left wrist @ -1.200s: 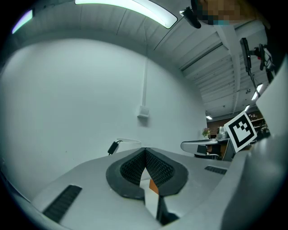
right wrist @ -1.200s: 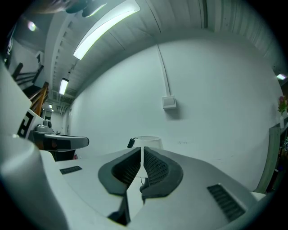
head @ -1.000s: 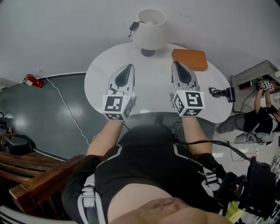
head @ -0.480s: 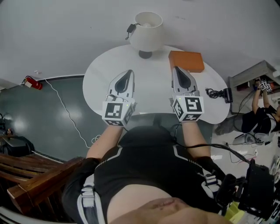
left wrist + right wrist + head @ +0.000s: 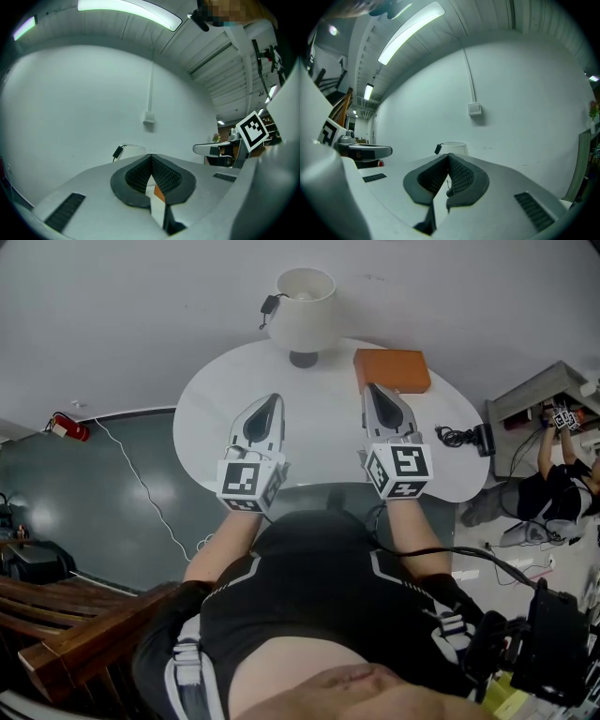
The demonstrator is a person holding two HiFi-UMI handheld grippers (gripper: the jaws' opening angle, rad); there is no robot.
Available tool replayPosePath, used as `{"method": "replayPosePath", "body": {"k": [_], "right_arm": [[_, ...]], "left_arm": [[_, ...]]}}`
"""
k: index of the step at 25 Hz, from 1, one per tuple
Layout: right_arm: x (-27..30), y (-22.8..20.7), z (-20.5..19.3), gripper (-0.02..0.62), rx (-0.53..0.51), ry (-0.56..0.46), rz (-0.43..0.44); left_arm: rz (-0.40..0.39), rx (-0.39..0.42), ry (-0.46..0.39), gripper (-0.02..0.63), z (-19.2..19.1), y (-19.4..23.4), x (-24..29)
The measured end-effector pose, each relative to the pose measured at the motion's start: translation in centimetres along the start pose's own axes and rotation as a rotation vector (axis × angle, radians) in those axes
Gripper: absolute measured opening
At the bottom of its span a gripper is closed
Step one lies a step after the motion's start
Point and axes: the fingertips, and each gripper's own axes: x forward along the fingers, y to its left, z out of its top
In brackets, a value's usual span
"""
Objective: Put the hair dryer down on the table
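Observation:
A small black device with a coiled cord (image 5: pixel 480 438) lies at the right edge of the round white table (image 5: pixel 216 409); I cannot tell whether it is the hair dryer. My left gripper (image 5: pixel 272 401) hovers level over the table's near left, jaws shut with nothing between them (image 5: pixel 151 159). My right gripper (image 5: pixel 372 390) is held level over the near right, also shut and holding nothing (image 5: pixel 449 157). Neither gripper touches the black device.
A white lamp (image 5: pixel 301 300) with a black switch on its cord stands at the table's back, also showing in the left gripper view (image 5: pixel 130 149) and the right gripper view (image 5: pixel 453 146). An orange box (image 5: pixel 392 368) lies just beyond the right gripper. Dark floor and a wooden bench (image 5: pixel 66 615) are at left.
The view has shifted a little, and the left gripper has drawn slightly back toward my body. Both grippers stay shut with nothing held.

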Motion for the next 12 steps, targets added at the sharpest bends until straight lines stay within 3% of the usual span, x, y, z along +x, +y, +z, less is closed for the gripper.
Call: {"method": "replayPosePath", "body": {"k": [12], "right_arm": [[0.10,0.08,0.04,0.029,0.009,-0.008,0.000]], "left_arm": [[-0.023,0.013,0.002,0.032,0.17,-0.42,0.50]]}}
